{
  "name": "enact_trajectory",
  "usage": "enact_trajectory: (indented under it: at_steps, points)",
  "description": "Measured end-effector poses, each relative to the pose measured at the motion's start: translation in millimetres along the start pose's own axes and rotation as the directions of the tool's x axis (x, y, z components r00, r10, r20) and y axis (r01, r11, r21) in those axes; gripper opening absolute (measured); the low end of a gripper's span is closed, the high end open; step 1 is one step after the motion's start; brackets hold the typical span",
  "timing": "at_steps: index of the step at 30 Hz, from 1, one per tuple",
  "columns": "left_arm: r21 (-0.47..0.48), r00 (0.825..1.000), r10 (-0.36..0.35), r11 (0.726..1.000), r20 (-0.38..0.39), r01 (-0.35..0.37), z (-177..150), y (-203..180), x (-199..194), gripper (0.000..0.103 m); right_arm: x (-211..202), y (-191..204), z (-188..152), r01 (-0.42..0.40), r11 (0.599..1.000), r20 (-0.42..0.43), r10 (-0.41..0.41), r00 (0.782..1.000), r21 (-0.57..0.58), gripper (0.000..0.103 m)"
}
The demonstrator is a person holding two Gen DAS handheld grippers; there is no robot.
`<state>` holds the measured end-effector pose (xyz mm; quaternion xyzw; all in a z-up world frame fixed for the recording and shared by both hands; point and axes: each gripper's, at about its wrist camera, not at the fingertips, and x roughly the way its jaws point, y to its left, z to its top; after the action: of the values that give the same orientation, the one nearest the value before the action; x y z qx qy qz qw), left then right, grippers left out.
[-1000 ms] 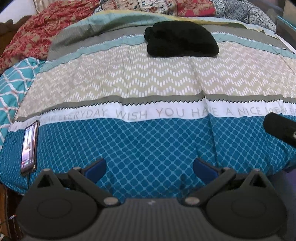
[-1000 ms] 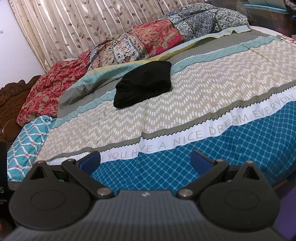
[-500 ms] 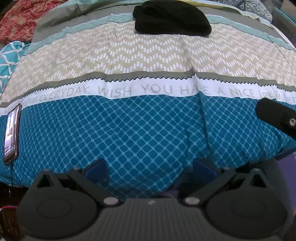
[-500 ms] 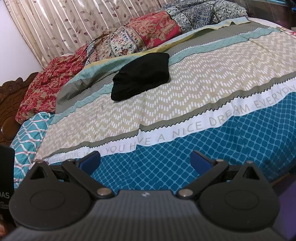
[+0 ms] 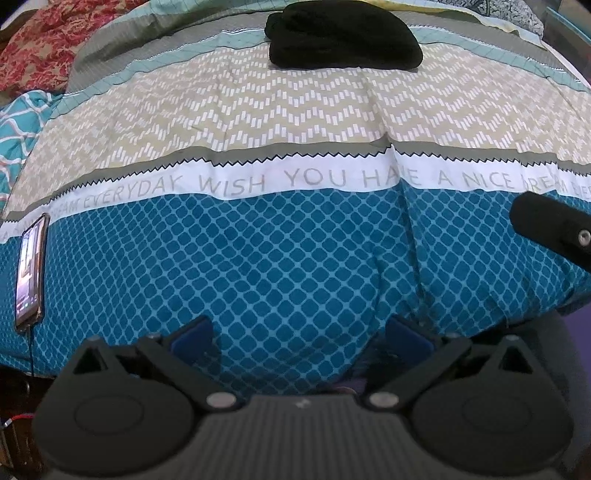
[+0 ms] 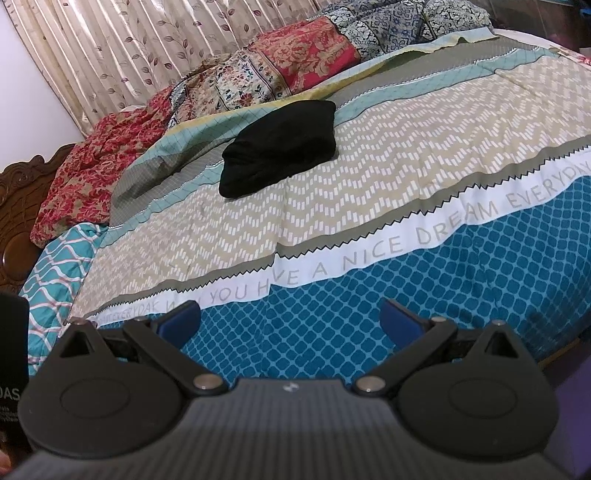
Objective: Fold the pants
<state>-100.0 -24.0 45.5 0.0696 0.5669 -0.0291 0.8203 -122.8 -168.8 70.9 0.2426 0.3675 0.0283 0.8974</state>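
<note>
Both grippers' fingers (image 5: pixel 192 338) (image 6: pixel 400 319) spread over the bed's near edge (image 5: pixel 258 384); apparently folded pants (image 6: pixel 280 151) lie far across.

The left gripper (image 5: pixel 299 341) has dipped toward the bedspread's (image 5: pixel 295 258) near edge, then lifted slightly.

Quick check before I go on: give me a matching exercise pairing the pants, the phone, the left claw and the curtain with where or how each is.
Things:
1. pants
2. phone
3. left claw
4. curtain

Places or states:
A. open, holding nothing
B. hanging behind the bed
C. bundled on the far part of the bedspread
D. flat near the bed's left edge

Pairs: 1-C, 2-D, 3-A, 4-B
</note>
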Motion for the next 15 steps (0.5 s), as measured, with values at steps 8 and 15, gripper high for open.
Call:
enact_trajectory:
  at_steps: [8,15]
  points:
    - [0.006,1.0,0.004,1.0,-0.008,-0.003,-0.9,-0.7,2.5,0.103,0.1,-1.0,0.2,0.0,1.0,-0.002,0.0,1.0,0.001,0.103]
    - [0.004,1.0,0.009,1.0,-0.012,-0.009,-0.6,-0.2,4.1,0.103,1.2,-1.9,-0.8,0.002,1.0,-0.004,-0.002,1.0,0.004,0.103]
